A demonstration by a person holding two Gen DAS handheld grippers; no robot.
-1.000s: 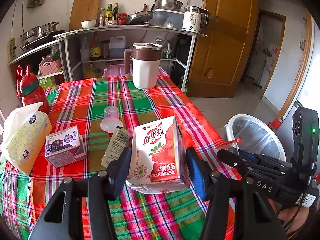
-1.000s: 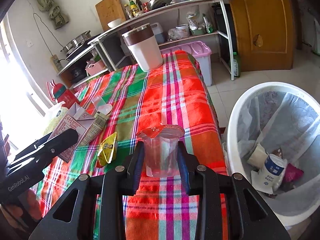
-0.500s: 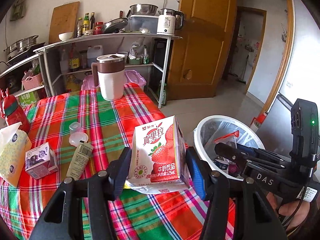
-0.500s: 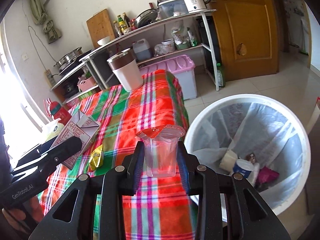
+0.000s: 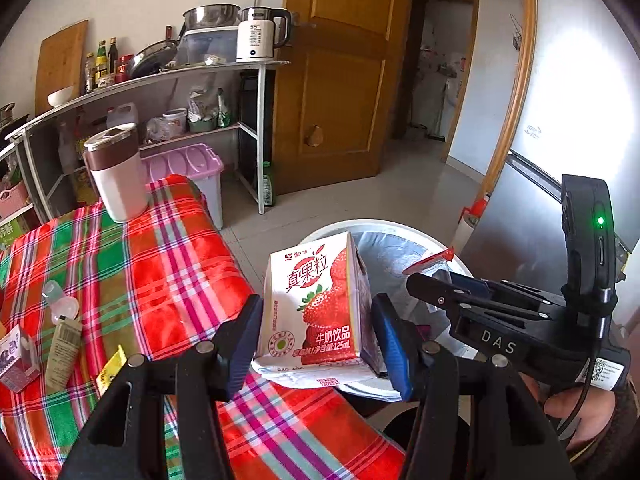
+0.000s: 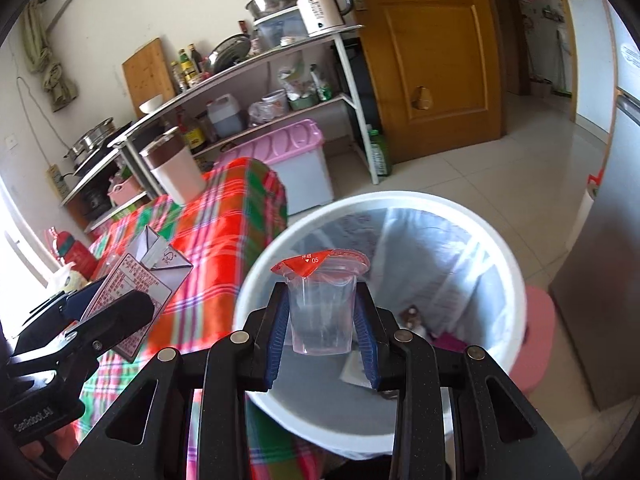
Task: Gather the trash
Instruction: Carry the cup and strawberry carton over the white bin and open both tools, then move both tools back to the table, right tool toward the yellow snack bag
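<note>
My left gripper [image 5: 316, 344] is shut on a strawberry milk carton [image 5: 316, 308] and holds it over the table's right edge, beside the white trash bin [image 5: 384, 226]. My right gripper [image 6: 322, 340] is shut on a clear plastic cup [image 6: 322, 312] with a red peeled lid, held above the open bin [image 6: 516, 280]. The bin has a clear liner with some trash at the bottom. The carton also shows in the right wrist view [image 6: 140, 284], left of the bin. The right gripper shows in the left wrist view [image 5: 448, 286], over the bin.
On the plaid tablecloth [image 5: 160, 272] lie a small purple carton [image 5: 16, 354], a tube [image 5: 64, 350], a small clear cup [image 5: 60, 304] and a yellow wrapper [image 5: 110, 370]. A white and brown jug [image 5: 116, 172] stands at the far edge. A pink stool [image 6: 540, 328] is right of the bin.
Both grippers have swung right from over the table towards the bin. The cup is now above the bin's opening and the carton is at the table's right edge. Both grips are unchanged.
</note>
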